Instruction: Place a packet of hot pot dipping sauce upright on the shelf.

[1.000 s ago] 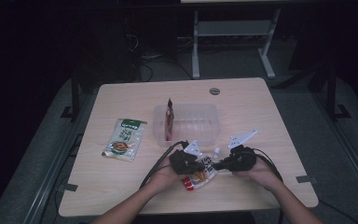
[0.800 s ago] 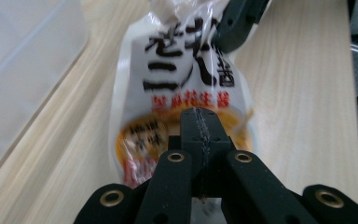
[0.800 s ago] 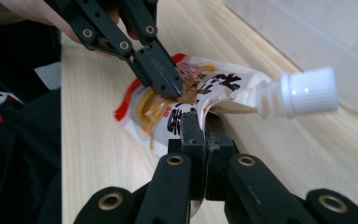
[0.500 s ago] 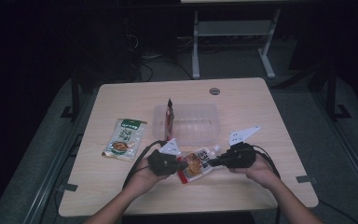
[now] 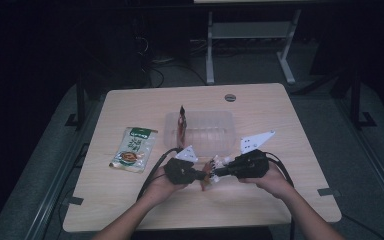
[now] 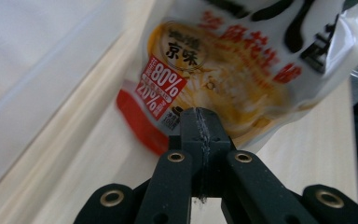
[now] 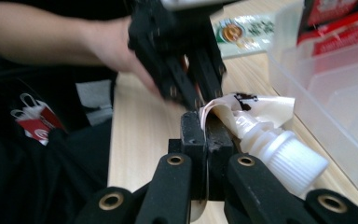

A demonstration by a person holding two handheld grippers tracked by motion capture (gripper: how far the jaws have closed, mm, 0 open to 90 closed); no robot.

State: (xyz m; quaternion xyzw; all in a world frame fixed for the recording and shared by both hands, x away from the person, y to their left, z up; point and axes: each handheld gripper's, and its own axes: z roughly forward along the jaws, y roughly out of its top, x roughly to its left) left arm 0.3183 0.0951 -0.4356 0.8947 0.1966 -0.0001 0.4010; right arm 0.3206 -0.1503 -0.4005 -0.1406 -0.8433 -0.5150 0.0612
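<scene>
Low over the table — left gripper and right gripper, tip to tip, both clamped on the spouted pouch.

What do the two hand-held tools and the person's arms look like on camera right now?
Both are black. The left tool and right tool each carry a pale three-cornered plate on top and trail a black cable toward the person. Up close, the jaws are matte black links with brass-coloured rivets. The forearms are bare, with no sleeves visible.
</scene>
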